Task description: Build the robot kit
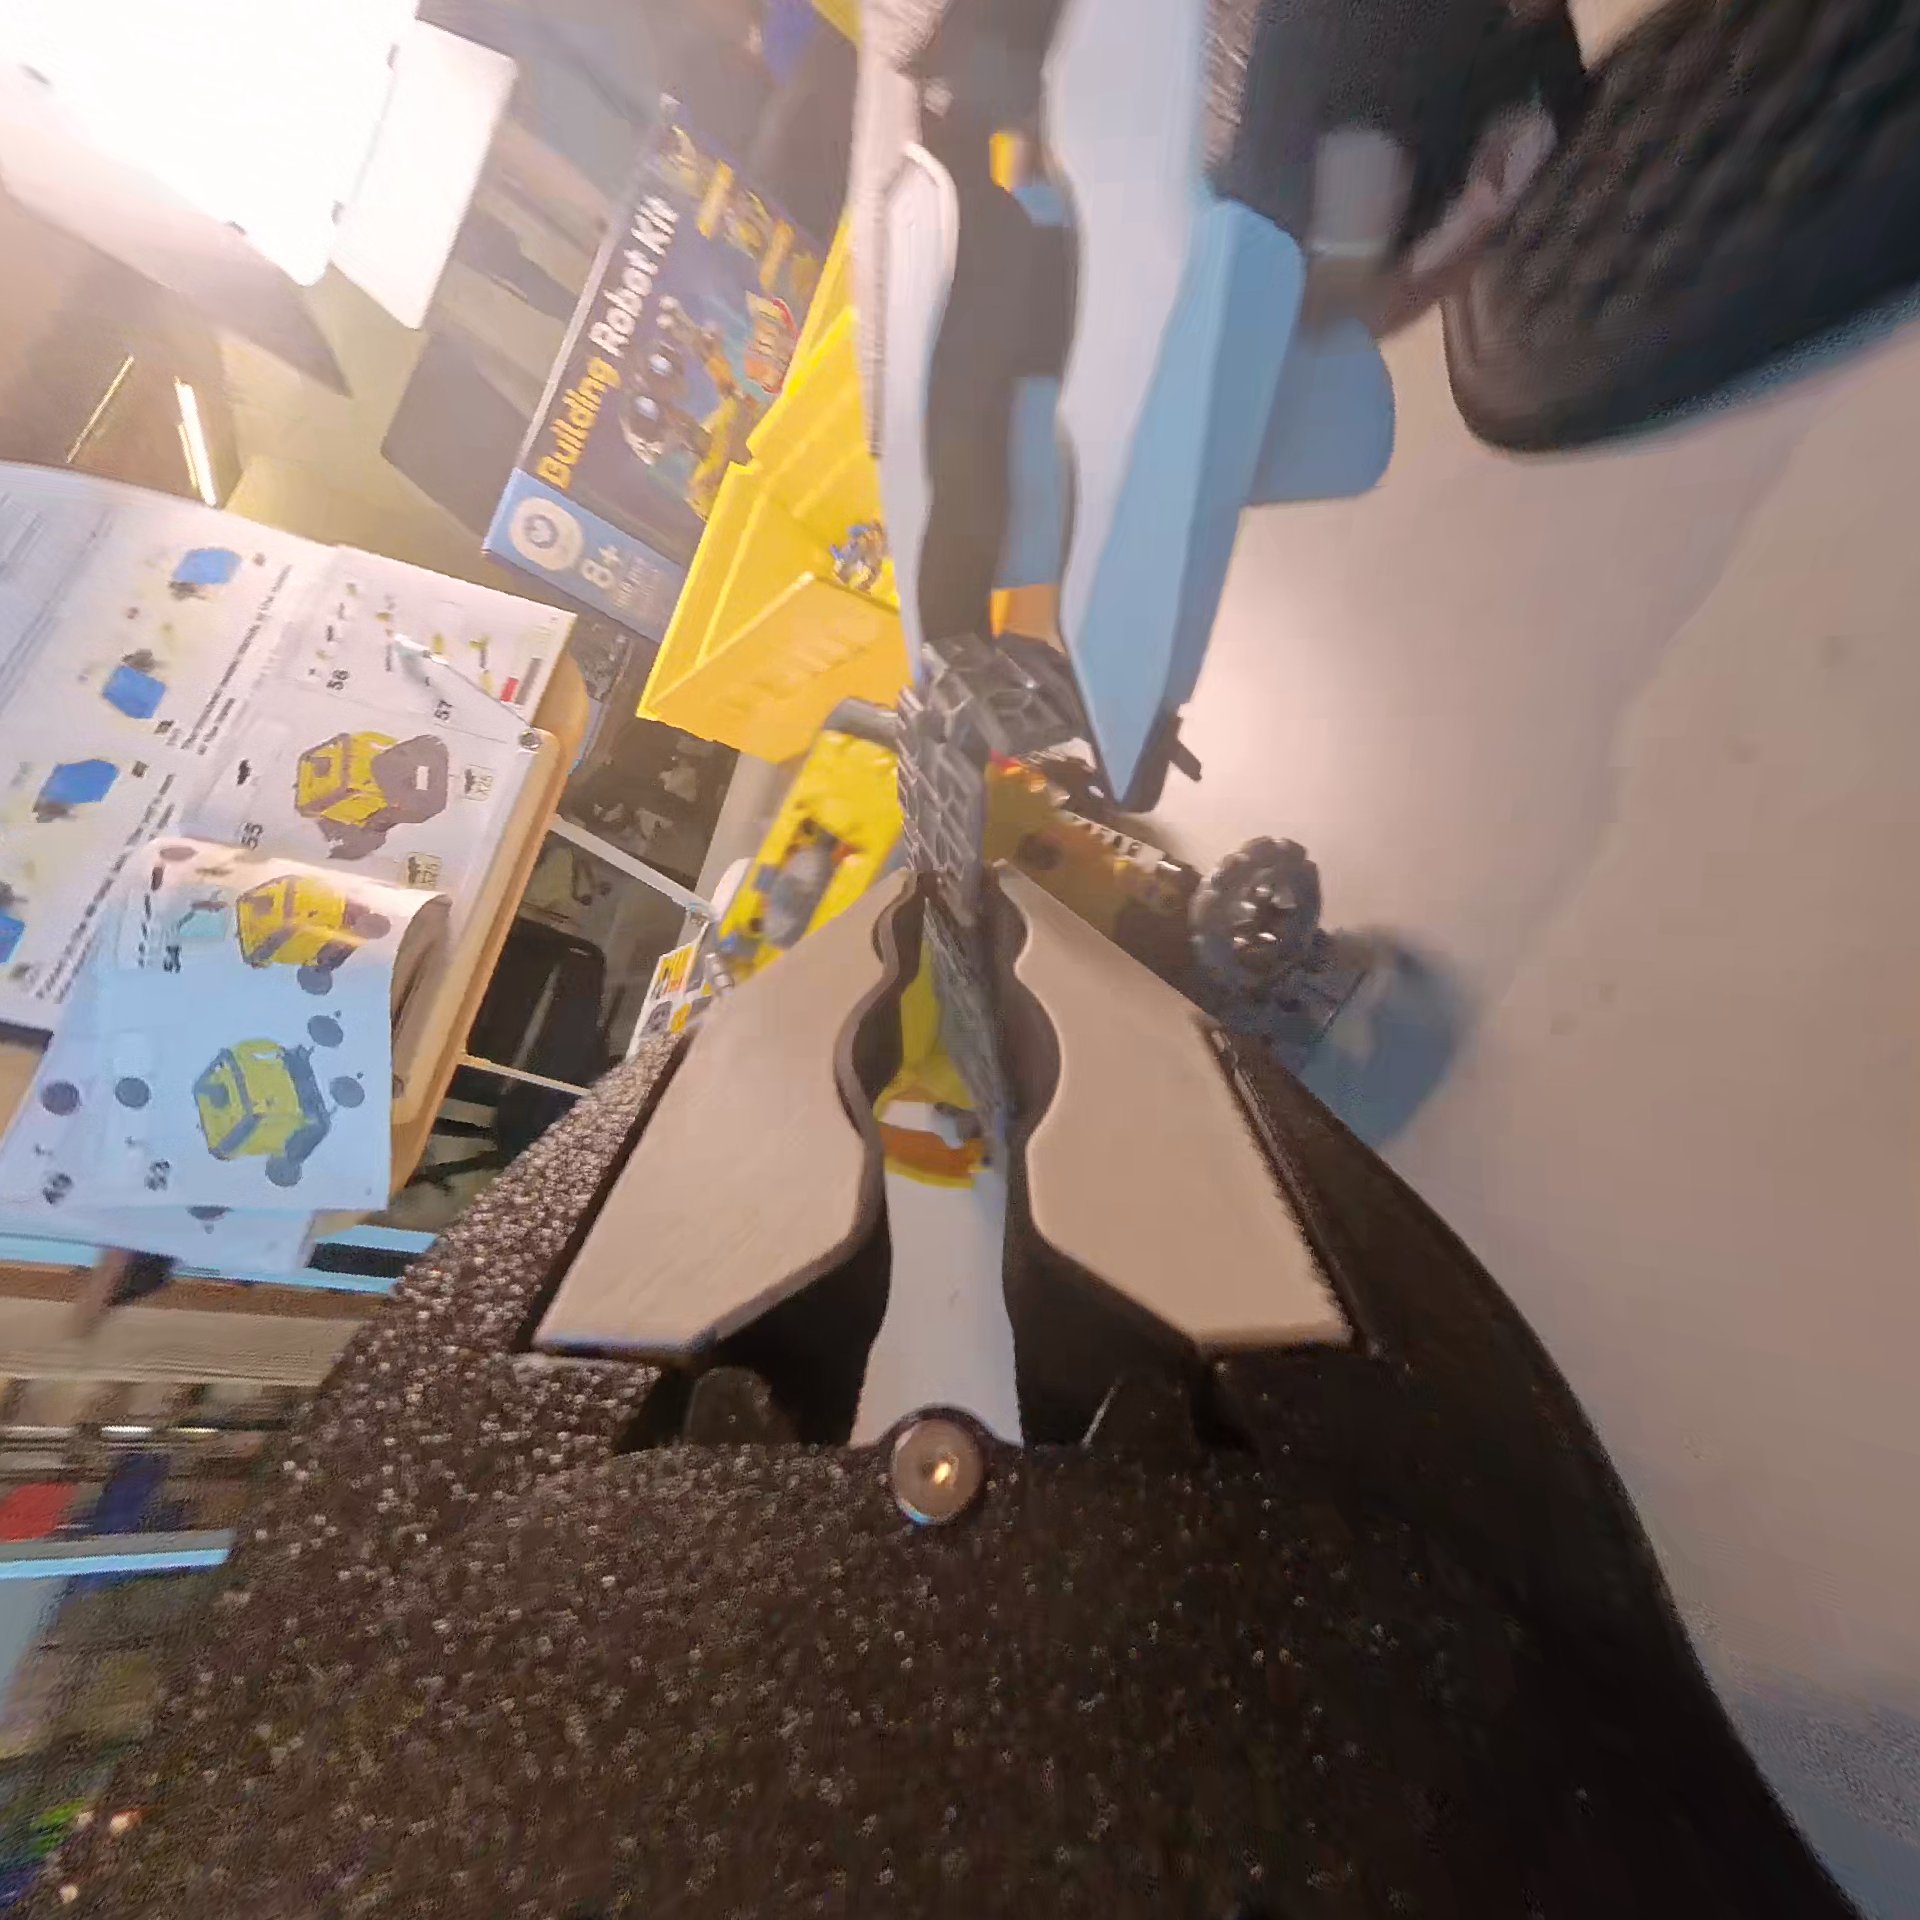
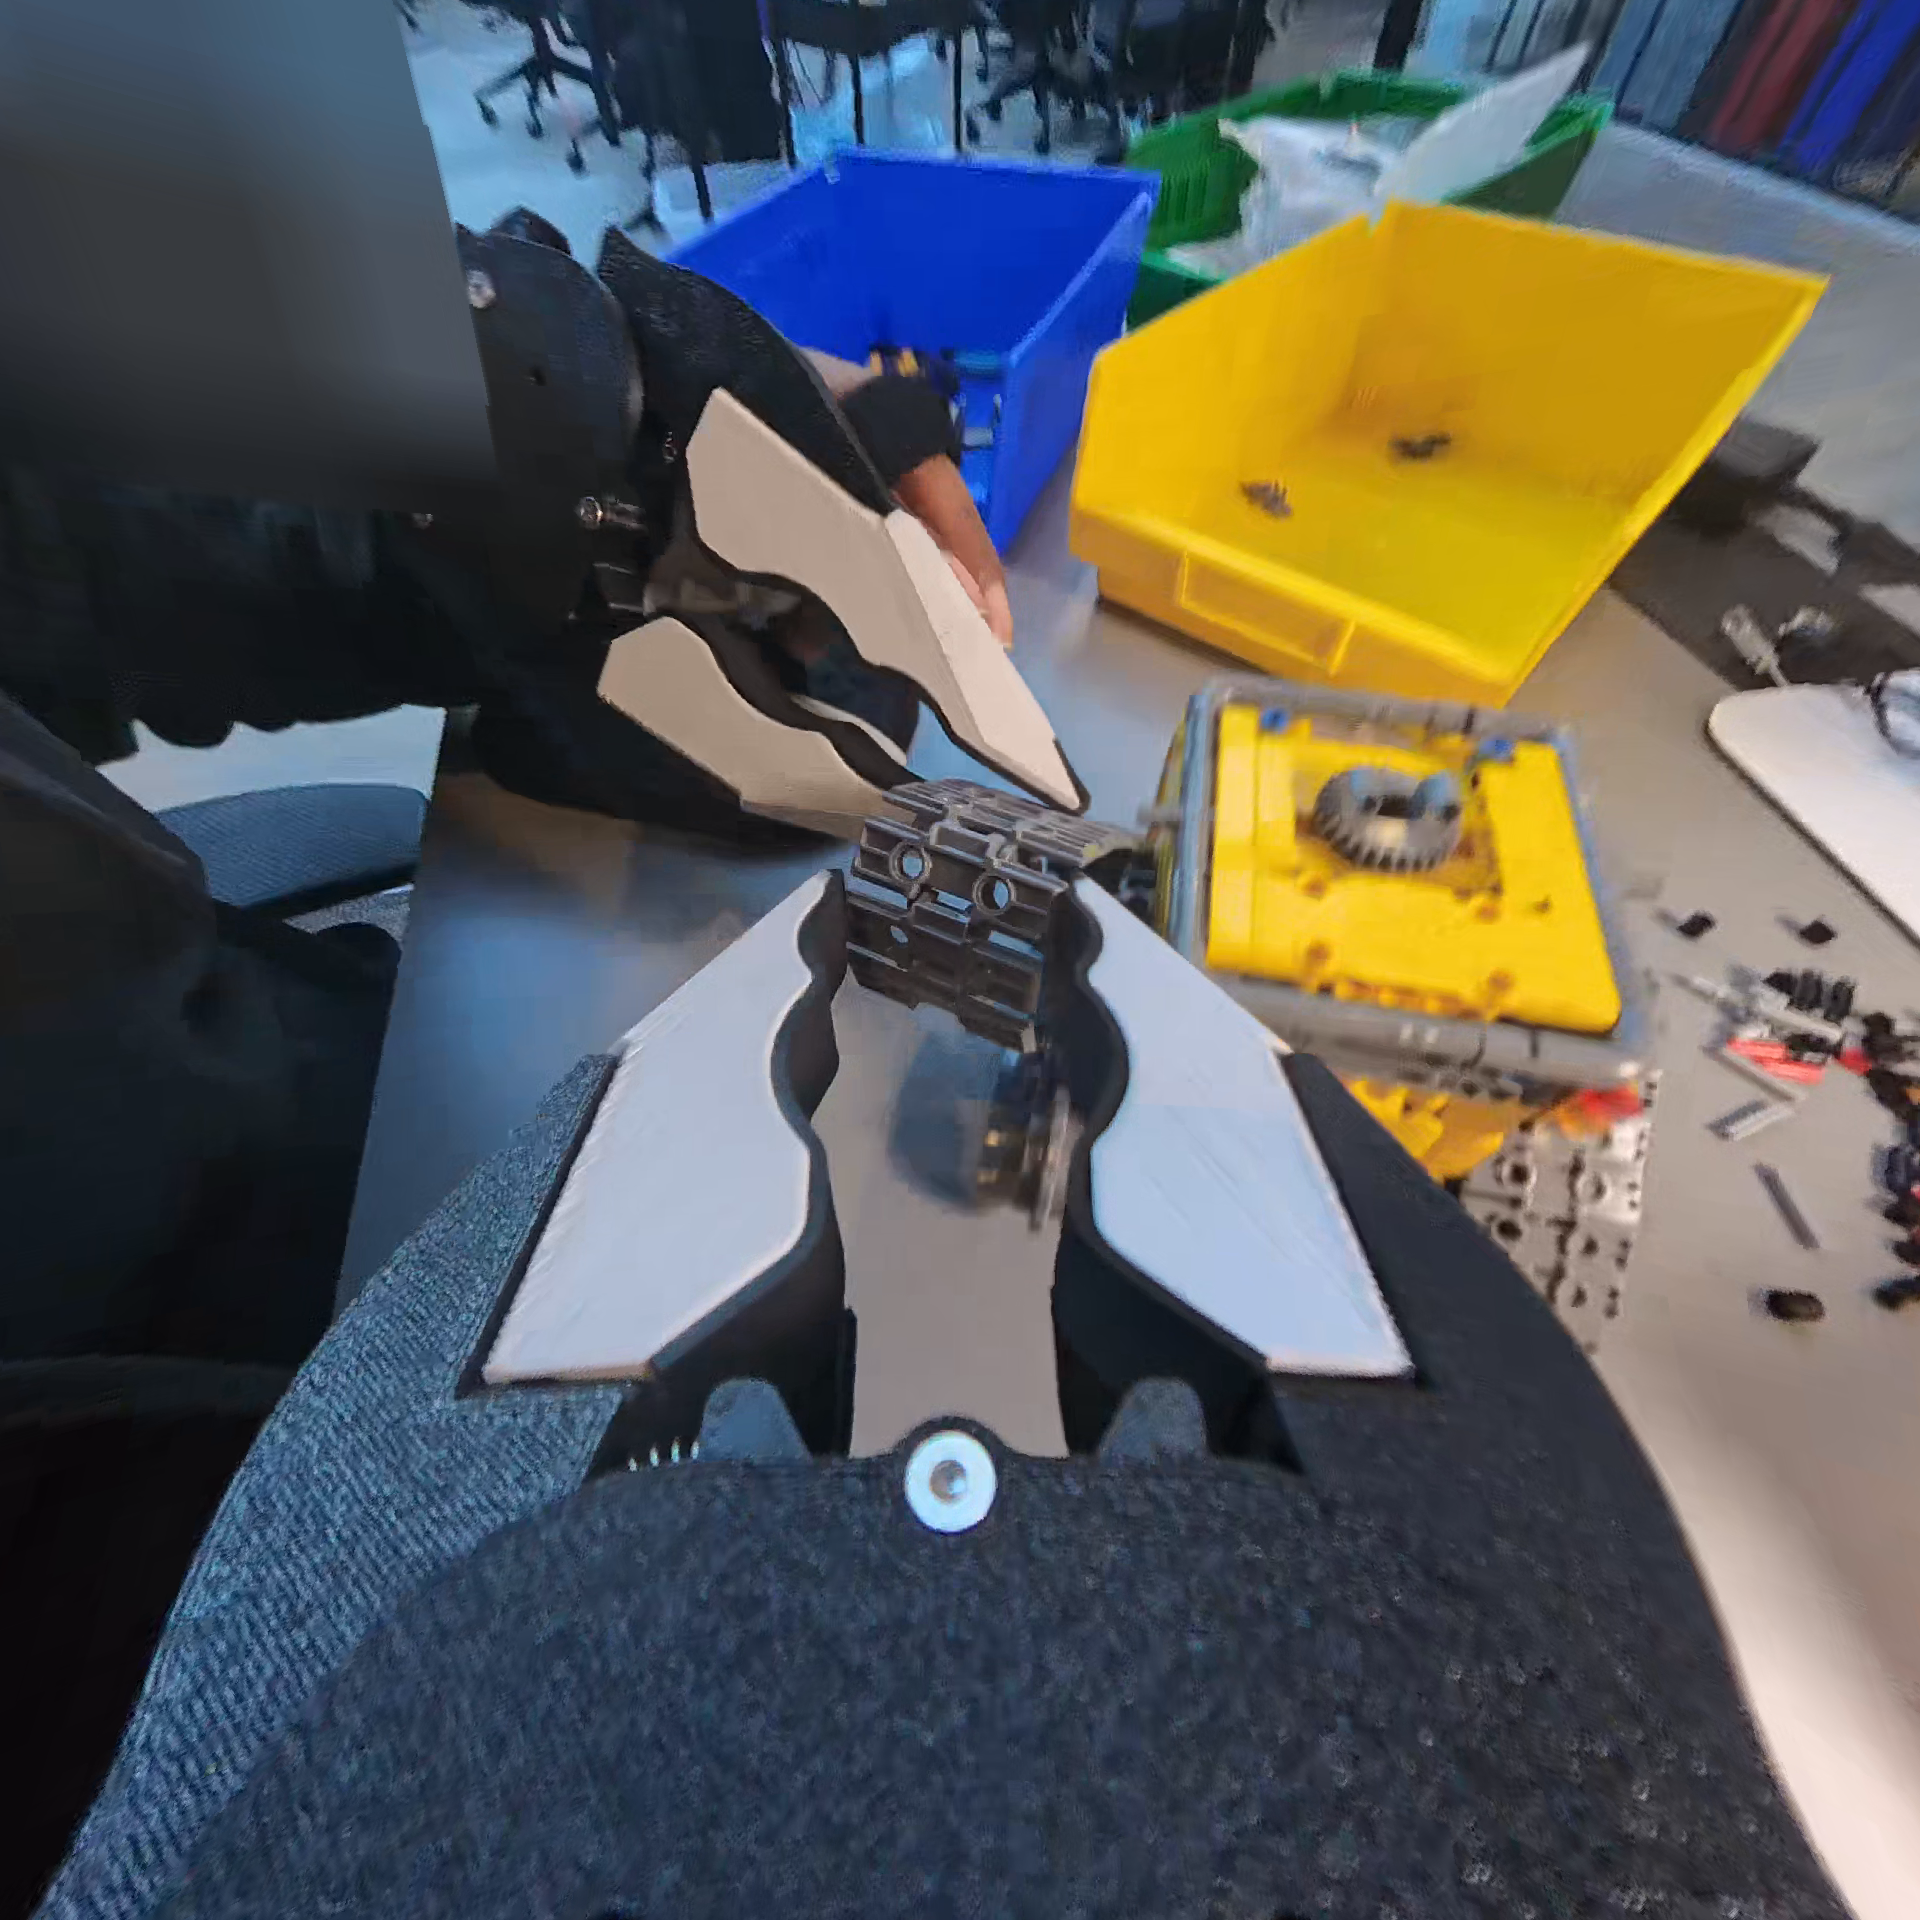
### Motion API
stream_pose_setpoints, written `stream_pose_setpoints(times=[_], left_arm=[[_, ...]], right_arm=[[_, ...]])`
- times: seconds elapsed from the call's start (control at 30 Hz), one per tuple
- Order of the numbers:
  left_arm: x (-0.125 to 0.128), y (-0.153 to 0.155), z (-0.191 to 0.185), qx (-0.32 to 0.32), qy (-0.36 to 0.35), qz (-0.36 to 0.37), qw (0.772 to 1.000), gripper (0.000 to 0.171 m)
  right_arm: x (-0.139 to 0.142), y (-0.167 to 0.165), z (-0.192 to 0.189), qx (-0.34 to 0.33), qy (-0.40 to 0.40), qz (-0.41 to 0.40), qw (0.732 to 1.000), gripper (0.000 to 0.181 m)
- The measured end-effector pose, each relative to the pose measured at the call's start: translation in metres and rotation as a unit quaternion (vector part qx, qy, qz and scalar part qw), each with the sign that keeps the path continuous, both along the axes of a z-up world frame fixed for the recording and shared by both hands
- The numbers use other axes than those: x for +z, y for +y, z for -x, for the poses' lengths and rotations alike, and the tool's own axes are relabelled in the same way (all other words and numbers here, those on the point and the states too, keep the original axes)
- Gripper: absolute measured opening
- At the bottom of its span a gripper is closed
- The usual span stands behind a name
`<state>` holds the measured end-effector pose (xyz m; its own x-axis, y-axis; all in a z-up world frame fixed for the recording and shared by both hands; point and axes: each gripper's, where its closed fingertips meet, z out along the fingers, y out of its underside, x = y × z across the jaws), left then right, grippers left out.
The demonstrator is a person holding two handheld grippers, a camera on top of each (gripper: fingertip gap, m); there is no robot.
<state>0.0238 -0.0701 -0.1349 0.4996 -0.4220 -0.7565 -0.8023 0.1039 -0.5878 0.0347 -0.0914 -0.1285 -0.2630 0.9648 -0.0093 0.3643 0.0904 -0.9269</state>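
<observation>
Right gripper is clamping the track mid-frame; left gripper is pinching its other end, stretching it beside the yellow model.

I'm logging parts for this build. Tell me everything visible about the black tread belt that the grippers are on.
The tread belt is a band of dark grey-black plastic links, ribbed, some with round holes. It bends in a loop above the grey table, beside the yellow model. The right gripper clamps its near end; the left gripper pinches the far part. A wheel seems to hang below, blurred.
</observation>
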Motion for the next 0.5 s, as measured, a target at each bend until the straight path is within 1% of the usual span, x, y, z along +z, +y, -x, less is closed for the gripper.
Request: stream_pose_setpoints(times=[0.03, 0.07, 0.1, 0.13, 0.17, 0.2, 0.23, 0.27, 0.3, 0.33, 0.37, 0.4, 0.43, 0.47, 0.5], left_arm=[[0.009, -0.002, 0.000, 0.001, -0.039, 0.008, 0.999, 0.009], [0.015, -0.003, 0.004, 0.009, -0.079, 0.019, 0.997, 0.009], [0.021, -0.002, 0.011, 0.018, -0.116, 0.027, 0.993, 0.009], [0.023, -0.003, 0.016, 0.024, -0.157, 0.045, 0.986, 0.009], [0.025, -0.003, 0.022, 0.031, -0.211, 0.067, 0.975, 0.009], [0.028, -0.004, 0.026, 0.032, -0.275, 0.086, 0.957, 0.008], [0.029, -0.006, 0.029, 0.027, -0.343, 0.112, 0.932, 0.009], [0.029, -0.008, 0.033, 0.020, -0.412, 0.143, 0.900, 0.009], [0.030, -0.008, 0.039, 0.016, -0.474, 0.158, 0.866, 0.008], [0.029, -0.009, 0.046, 0.013, -0.525, 0.168, 0.834, 0.008], [0.028, -0.011, 0.054, 0.014, -0.565, 0.176, 0.806, 0.008], [0.026, -0.012, 0.062, 0.020, -0.596, 0.183, 0.781, 0.008], [0.024, -0.014, 0.073, 0.035, -0.617, 0.184, 0.764, 0.008], [0.020, -0.015, 0.085, 0.060, -0.627, 0.181, 0.755, 0.008], [0.011, -0.019, 0.092, 0.081, -0.627, 0.196, 0.750, 0.008]], right_arm=[[0.010, 0.001, -0.001, 0.007, 0.019, -0.002, 1.000, 0.041], [0.019, 0.004, -0.002, 0.008, 0.034, -0.010, 0.999, 0.048], [0.023, 0.013, -0.003, -0.003, 0.034, -0.033, 0.999, 0.059], [0.023, 0.025, -0.004, -0.022, 0.024, -0.071, 0.997, 0.069], [0.018, 0.037, -0.004, -0.037, 0.006, -0.117, 0.992, 0.080], [0.009, 0.047, -0.003, -0.047, -0.019, -0.161, 0.986, 0.091], [-0.003, 0.055, -0.001, -0.050, -0.050, -0.195, 0.978, 0.104], [-0.016, 0.065, 0.003, -0.058, -0.086, -0.215, 0.971, 0.118], [-0.027, 0.073, 0.007, -0.062, -0.113, -0.215, 0.968, 0.127], [-0.036, 0.076, 0.013, -0.057, -0.130, -0.192, 0.971, 0.132], [-0.042, 0.077, 0.017, -0.046, -0.142, -0.158, 0.976, 0.130], [-0.046, 0.076, 0.021, -0.033, -0.148, -0.127, 0.980, 0.122], [-0.045, 0.076, 0.024, -0.024, -0.141, -0.106, 0.984, 0.121], [-0.046, 0.077, 0.022, -0.016, -0.149, -0.108, 0.983, 0.121], [-0.046, 0.078, 0.017, -0.006, -0.162, -0.120, 0.980, 0.120]])
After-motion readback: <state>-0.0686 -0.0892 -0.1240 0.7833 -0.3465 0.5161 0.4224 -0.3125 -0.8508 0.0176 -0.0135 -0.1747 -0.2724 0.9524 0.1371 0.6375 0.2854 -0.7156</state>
